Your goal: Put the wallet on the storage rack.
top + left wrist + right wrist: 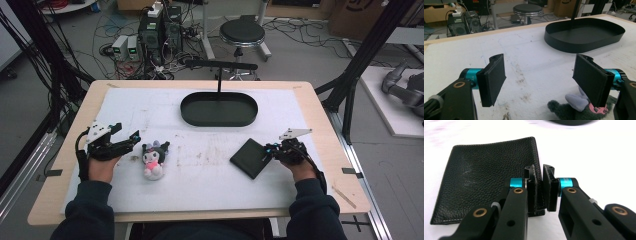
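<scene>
At the left of the white mat (200,185), the left gripper (126,141) is held with its jaws wide apart and empty, the plush toy (154,159) lying just beside it. Farther right, the black leather wallet (251,157) lies flat near the black oval tray (219,109). The right gripper (270,149) is closed, apparently pinching the wallet's edge.

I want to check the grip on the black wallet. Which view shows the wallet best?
The right gripper view: the black leather wallet is close up, its grain and stitching clear, with the right gripper shut on its near edge. The high view shows the wallet small, lying flat below the black tray.
</scene>
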